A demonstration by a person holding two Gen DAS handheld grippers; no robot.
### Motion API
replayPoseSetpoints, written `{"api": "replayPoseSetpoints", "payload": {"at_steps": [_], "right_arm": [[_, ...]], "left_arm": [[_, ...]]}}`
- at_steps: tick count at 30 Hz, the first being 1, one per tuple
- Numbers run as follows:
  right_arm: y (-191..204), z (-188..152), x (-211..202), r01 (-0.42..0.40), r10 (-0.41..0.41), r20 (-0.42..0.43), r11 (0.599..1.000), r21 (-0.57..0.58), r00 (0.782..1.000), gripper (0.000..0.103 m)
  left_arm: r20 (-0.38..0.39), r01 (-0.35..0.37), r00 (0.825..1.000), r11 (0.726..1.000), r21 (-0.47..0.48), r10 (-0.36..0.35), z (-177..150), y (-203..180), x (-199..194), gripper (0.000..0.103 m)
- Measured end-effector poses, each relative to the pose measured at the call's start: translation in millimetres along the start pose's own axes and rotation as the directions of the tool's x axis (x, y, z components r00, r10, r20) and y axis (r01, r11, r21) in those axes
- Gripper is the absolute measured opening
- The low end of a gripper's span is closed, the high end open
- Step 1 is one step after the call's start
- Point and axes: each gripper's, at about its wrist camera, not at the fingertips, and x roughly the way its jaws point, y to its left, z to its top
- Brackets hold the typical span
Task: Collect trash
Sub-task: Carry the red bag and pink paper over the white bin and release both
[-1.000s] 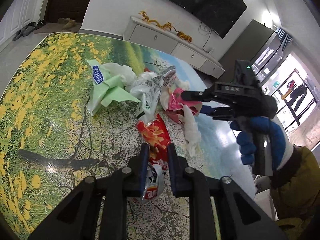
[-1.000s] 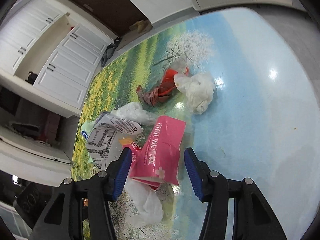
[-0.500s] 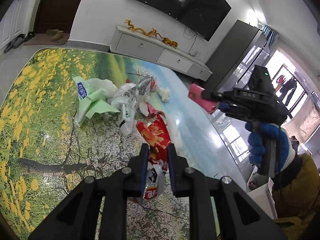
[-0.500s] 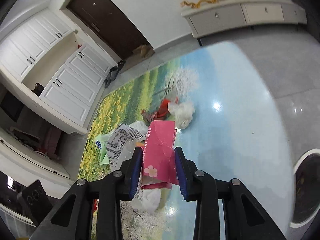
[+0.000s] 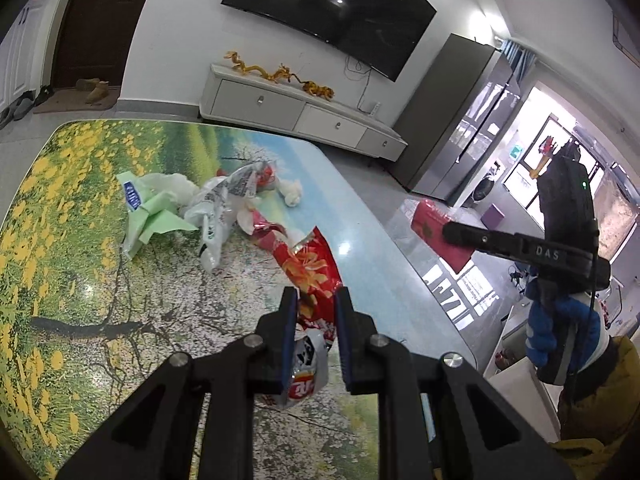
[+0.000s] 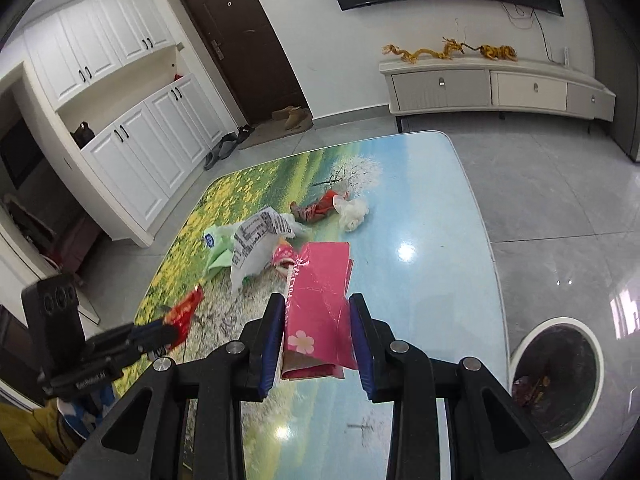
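My left gripper [image 5: 315, 300] is shut on a red snack bag [image 5: 310, 264] and holds it above the table; it also shows in the right wrist view [image 6: 185, 312]. My right gripper [image 6: 318, 312] is shut on a pink tissue pack [image 6: 320, 300], held high over the table's right side; the pack shows in the left wrist view [image 5: 434, 234]. On the printed table [image 6: 420, 208] lie a green bag [image 5: 154, 220], a clear printed plastic bag [image 5: 224, 200], a white tissue wad [image 5: 292, 192] and a red wrapper [image 6: 320, 210].
A round white-rimmed bin [image 6: 558, 380] with trash inside stands on the floor right of the table. A white TV cabinet [image 6: 492, 88] is along the far wall. White cupboards [image 6: 132, 152] stand to the left.
Both grippers have risen with their loads. The right gripper has carried the pink pack further to the right, out past the table's right edge, and the bin has come further into view.
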Motion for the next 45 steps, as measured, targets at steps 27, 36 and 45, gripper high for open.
{"api": "replayPoseSetpoints", "payload": {"at_steps": [27, 36, 45], "right_arm": [[-78.5, -31.8, -29.5, -0.087, 0.087, 0.113, 0.996, -0.006, 0.990, 0.031], [-155.8, -51.5, -72.4, 0.024, -0.051, 0.183, 0.990, 0.142, 0.982, 0.031], [-242.8, -89.2, -87.3, 0.224, -0.273, 0.104, 0.914, 0.338, 0.956, 0.031]], "left_arm": [[-0.097, -0.055, 0.994, 0.998, 0.039, 0.058, 48.5, -70.9, 44.2, 0.017], [-0.202, 0.068, 0.979, 0.981, 0.181, -0.031, 71.4, -152.3, 126.9, 0.017], [-0.363, 0.203, 0.927, 0.942, 0.267, -0.097, 68.5, -244.2, 244.7, 0.017]]}}
